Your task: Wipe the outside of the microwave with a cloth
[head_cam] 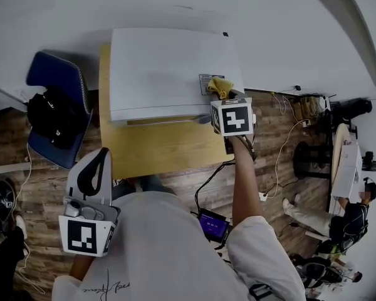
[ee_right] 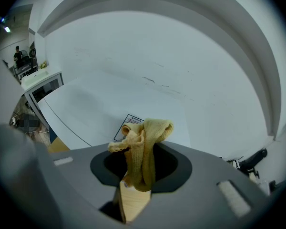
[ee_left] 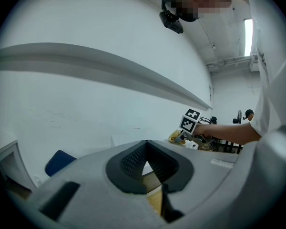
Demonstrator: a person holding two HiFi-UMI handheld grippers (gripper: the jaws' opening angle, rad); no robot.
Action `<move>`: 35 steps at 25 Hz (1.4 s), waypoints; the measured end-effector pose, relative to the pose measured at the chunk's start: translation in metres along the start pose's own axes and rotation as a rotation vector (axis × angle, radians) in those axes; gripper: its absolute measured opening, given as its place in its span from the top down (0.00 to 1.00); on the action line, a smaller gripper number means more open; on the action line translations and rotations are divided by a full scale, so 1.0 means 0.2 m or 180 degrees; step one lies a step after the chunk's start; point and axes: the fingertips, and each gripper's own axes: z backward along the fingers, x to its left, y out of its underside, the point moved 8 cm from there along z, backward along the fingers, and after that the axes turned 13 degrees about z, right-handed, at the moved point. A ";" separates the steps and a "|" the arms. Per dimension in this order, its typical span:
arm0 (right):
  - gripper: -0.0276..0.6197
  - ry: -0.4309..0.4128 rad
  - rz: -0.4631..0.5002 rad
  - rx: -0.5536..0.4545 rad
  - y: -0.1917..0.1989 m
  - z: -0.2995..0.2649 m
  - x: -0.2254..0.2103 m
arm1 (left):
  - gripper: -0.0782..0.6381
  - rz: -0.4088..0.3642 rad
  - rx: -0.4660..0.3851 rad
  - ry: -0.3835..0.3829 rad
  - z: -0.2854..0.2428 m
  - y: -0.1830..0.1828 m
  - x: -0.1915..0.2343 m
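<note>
Left gripper (head_cam: 93,175) sits nearest, held low by my body, well short of the microwave (head_cam: 156,74) and off its front-left side. Its jaws are together with nothing between them; the left gripper view shows the black pads meeting at the tips.

Wooden worktop (head_cam: 156,146) carries the microwave, with a bare strip of it in front of the microwave's door.

Right gripper (head_cam: 223,98) is reached out at arm's length to the microwave's front-right corner. Its marker cube is just above the front edge.

Its jaws are clamped on the cloth (ee_right: 143,151), a yellow knit one. It is bunched up and sticks out past the jaw tips.

The cloth (head_cam: 220,86) lies over the microwave's top panel near the right edge, right beside a small printed label (head_cam: 207,83). I can't tell whether it is pressing on the panel.

The microwave is a white box; its top is plain apart from that label.

A blue chair (head_cam: 56,105) stands left of the microwave with a dark item on its seat.

A white wall (ee_right: 181,46) is directly behind the microwave.

Far off to the microwave's right, beyond some cables on the wood floor, is a person (head_cam: 357,212).
</note>
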 end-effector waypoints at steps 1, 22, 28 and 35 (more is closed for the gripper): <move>0.78 -0.0008 -0.0001 -0.0002 -0.01 0.00 0.02 | 0.90 0.0001 -0.0002 0.0005 0.01 0.00 0.01; 0.78 -0.0173 0.0316 -0.0234 -0.31 0.02 0.44 | 0.90 -0.0018 -0.0014 0.0009 0.22 -0.01 0.12; 0.78 -0.0280 0.0323 -0.0335 -0.41 0.03 0.57 | 0.90 -0.0009 -0.0007 -0.0005 0.28 0.00 0.14; 0.78 -0.0386 0.0378 -0.0437 -0.53 0.04 0.73 | 0.90 -0.0004 0.0008 -0.0004 0.34 0.01 0.14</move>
